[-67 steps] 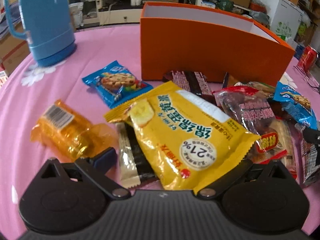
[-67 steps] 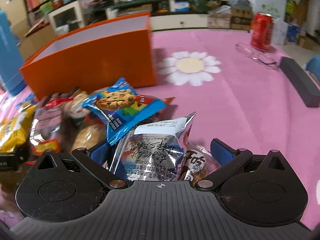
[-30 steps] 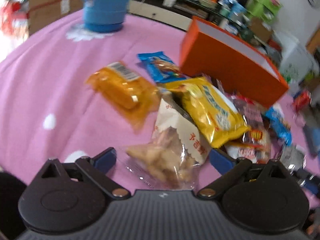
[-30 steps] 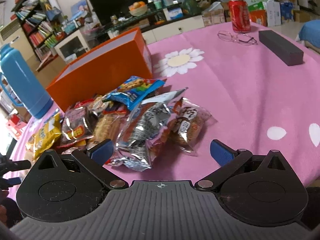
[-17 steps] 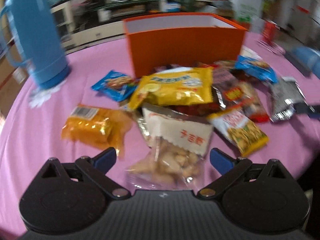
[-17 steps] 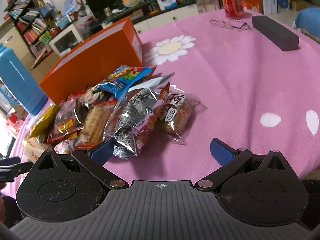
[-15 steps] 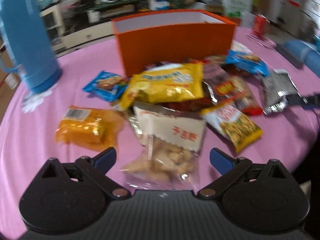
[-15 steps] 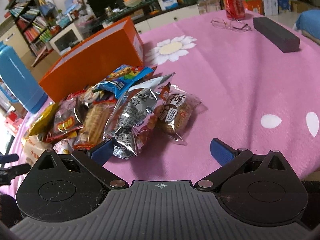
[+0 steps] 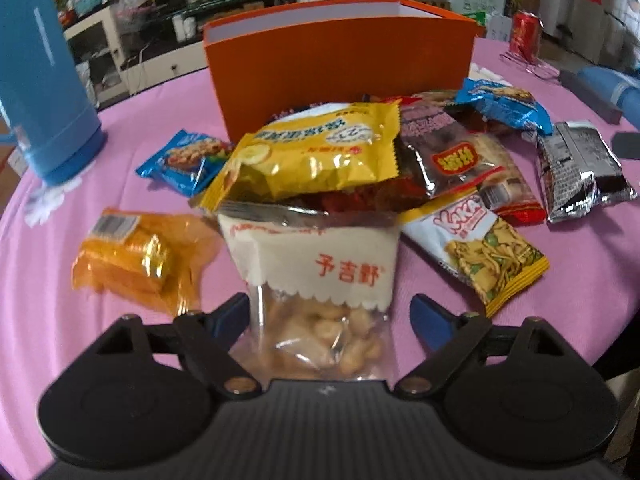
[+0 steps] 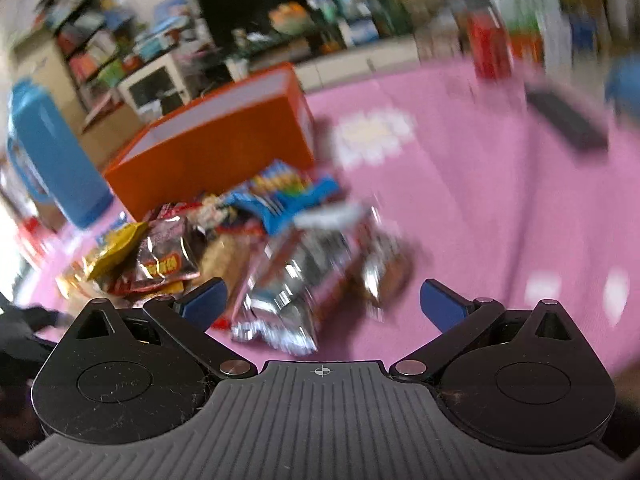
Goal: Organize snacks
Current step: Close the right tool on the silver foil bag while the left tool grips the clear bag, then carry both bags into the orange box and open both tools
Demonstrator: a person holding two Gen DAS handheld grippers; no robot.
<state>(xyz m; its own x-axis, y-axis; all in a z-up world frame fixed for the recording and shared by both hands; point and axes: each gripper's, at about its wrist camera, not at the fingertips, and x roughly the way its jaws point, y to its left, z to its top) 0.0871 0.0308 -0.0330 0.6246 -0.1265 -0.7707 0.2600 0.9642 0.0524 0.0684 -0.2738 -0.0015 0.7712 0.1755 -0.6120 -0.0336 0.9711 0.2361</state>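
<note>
We judge the step in hand to be the pick-up of the peanut bag (image 9: pixel 316 280), which lies low and centre in the left wrist view, its clear lower half between the blue fingers (image 9: pixel 230 314) of the left gripper (image 9: pixel 328 316); those fingers have just been closing in on it, yet they are spread for now, the left-hand one at the bag's edge and the right-hand one standing clear of it, so nothing is pinched; to do this well we close evenly on the filled part where the nuts give body, not on the flat sealed margin, which would likely slip; the bag's top edge is tucked under the yellow packet (image 9: pixel 316 156) above it in the frame, so we expect to draw it back toward the bottom of the frame before lifting, or the pile will be dragged along; the orange wrapped snack (image 9: pixel 132 256) at the left and the green-and-yellow packet (image 9: pixel 484 256) at the right lie near but apart from the bag and should stay out of the grip; the orange box (image 9: pixel 340 60), upper centre behind the heap on the pink table (image 9: pixel 52 320), looks the likely place to drop it, open at the top; the right gripper (image 10: pixel 324 300) has its fingers spread wide and pinches nothing, with the silver packet (image 10: pixel 292 280) lying blurred beyond them at centre frame; it should keep clear of the left's path.
</note>
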